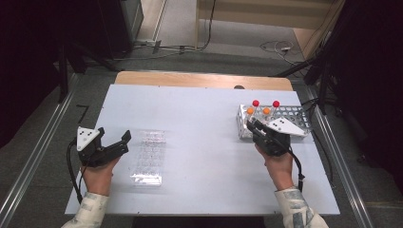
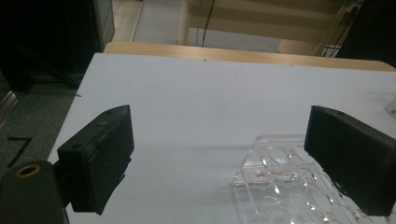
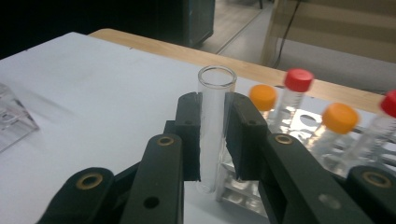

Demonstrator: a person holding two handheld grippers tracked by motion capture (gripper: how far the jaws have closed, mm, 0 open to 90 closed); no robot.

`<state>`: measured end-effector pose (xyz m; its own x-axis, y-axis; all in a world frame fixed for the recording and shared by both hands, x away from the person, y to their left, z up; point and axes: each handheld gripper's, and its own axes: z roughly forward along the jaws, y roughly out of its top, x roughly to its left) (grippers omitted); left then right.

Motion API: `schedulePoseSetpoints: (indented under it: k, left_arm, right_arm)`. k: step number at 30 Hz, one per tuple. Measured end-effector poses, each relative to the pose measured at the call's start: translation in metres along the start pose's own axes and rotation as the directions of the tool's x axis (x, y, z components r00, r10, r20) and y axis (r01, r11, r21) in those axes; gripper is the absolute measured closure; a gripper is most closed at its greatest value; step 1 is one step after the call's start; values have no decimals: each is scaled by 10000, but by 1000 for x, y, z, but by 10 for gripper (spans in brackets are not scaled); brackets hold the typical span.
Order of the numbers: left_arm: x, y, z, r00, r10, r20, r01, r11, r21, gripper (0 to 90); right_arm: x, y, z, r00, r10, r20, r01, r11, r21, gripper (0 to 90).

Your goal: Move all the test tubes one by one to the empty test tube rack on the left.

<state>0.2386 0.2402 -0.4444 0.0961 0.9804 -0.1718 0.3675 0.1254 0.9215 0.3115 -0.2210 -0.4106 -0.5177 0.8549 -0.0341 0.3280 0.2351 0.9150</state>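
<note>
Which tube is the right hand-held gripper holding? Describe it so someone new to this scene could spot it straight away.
Look to the metal rack on the right side of the white table. At its near left corner, the right hand-held gripper clamps a clear glass tube upright. Unlike the rack's red- and orange-capped tubes, it is uncapped and open.

This is a lab or test room. On the plain white surface (image 1: 199, 114) stands a perforated metal rack (image 1: 291, 118) of capped tubes, some with red caps (image 3: 299, 79) and some with orange caps (image 3: 263, 97), and an open glass tube (image 3: 215, 126) shows before it. A clear plastic well plate (image 1: 149, 156) with red markings lies well apart from the rack. Around the surface run metal rails (image 1: 33, 156), dark equipment stands, and cables (image 1: 275, 46) trailing across a grey carpeted floor (image 1: 228, 57).
</note>
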Motion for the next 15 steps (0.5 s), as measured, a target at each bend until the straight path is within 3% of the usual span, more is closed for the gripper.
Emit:
schedulePoseSetpoints:
  k: [8,15]
  left_arm:
    - [-15,2,-2,9984,196,531,-200,9998,62,115]
    - [-22,3,-3,9954,275,918,-286,9995,103,141]
  right_arm:
    - [35,-1,23,9966,-288,-766,309,9992,261,728]
    - [54,-3,38,9925,-398,-1154,450,9981,432,728]
